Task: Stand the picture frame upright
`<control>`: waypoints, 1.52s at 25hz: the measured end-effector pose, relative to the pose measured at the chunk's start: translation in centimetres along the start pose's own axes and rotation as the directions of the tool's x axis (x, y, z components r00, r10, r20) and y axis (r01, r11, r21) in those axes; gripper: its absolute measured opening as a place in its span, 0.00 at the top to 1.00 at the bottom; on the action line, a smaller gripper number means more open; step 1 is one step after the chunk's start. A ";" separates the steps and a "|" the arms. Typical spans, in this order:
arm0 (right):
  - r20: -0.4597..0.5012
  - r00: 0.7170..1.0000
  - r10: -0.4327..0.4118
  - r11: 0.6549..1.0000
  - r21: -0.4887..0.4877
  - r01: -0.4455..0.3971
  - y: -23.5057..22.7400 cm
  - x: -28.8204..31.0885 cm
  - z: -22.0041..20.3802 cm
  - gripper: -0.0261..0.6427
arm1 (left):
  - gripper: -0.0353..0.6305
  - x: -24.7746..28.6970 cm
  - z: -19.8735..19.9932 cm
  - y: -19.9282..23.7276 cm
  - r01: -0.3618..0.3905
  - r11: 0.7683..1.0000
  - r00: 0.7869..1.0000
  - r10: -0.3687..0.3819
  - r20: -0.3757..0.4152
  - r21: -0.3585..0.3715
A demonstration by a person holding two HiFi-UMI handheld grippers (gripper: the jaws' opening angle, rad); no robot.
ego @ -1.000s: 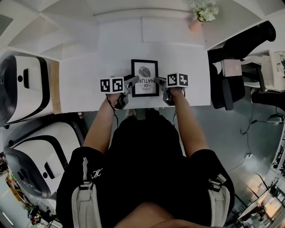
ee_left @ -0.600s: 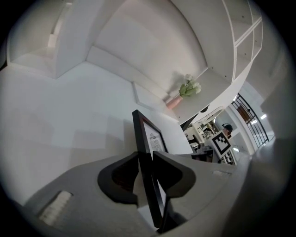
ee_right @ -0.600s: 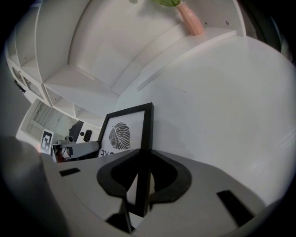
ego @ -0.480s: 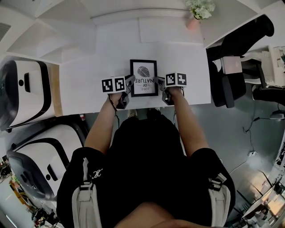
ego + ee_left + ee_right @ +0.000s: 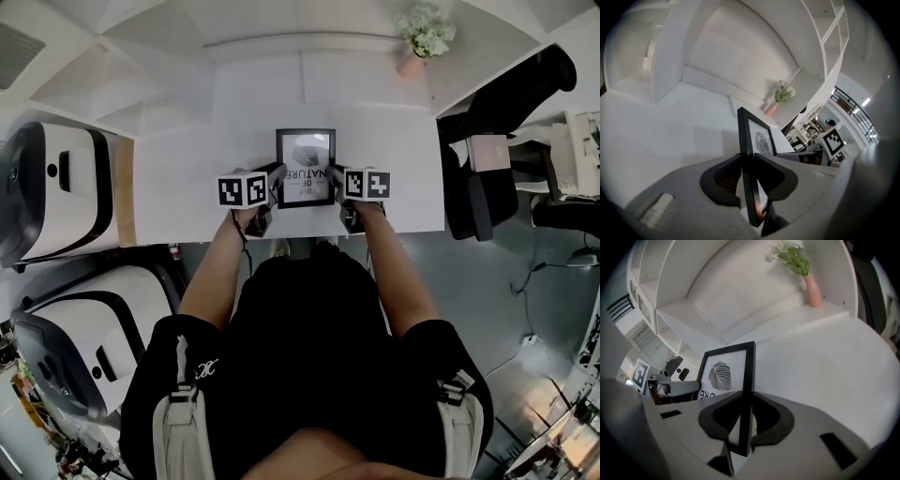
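Left gripper (image 5: 275, 173): clenched on the picture frame (image 5: 306, 167). Its jaws have just been closing, and the frame's left side rail stands edge-on between them with a pad on each face.
Why this grip: judged, taking the rail low, near the person's end, leaves the rest of the frame free to swing up ahead of the jaws.
Picture frame, place: straight ahead of both grippers and between them, over the white table (image 5: 178, 178). It is black, with a leaf print and lettering behind the glass.
Picture frame, pose: in both gripper views it rises steeply ahead of the jaws. Whether any edge is resting on the table cannot be told.
Right gripper (image 5: 337, 173): grasping the frame's right side rail, which is nipped between its pads at about the same level as the other gripper's hold.
Why two holds: judged, one clamp on each side keeps the frame from twisting while it is tipped, so both side rails rise together.
Task stage: judged, the tilt is under way and the frame does not yet stand by itself.
Pink vase (image 5: 411, 62): well beyond the right gripper and off to its right, on the ledge behind the table, holding white flowers (image 5: 427, 26). It is well apart from the frame, so it should not hamper the tilt.
Count, grippers: two, each with one marker cube.
Count, frames: one.
Count, vases: one.
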State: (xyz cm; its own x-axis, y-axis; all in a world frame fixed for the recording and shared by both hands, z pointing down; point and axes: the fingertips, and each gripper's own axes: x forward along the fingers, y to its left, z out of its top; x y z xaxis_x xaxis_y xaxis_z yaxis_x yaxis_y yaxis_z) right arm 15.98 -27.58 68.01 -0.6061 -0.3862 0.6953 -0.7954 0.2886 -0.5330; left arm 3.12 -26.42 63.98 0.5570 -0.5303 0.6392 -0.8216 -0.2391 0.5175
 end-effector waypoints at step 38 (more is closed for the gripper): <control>0.303 0.884 0.356 0.750 -0.657 -0.077 22.7 -2.9 9.7 0.86 | 0.81 -21.0 6.6 2.6 -0.443 0.896 0.744 0.351 0.568 0.026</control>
State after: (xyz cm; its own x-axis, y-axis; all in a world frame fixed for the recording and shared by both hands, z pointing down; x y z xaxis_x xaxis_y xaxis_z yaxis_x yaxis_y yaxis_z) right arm -0.27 -28.40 49.22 -0.8174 -0.5042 0.2787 -0.5533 0.8218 -0.1361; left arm -11.52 -21.29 48.21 0.0567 -0.9408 0.3342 -0.9862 -0.0007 0.1654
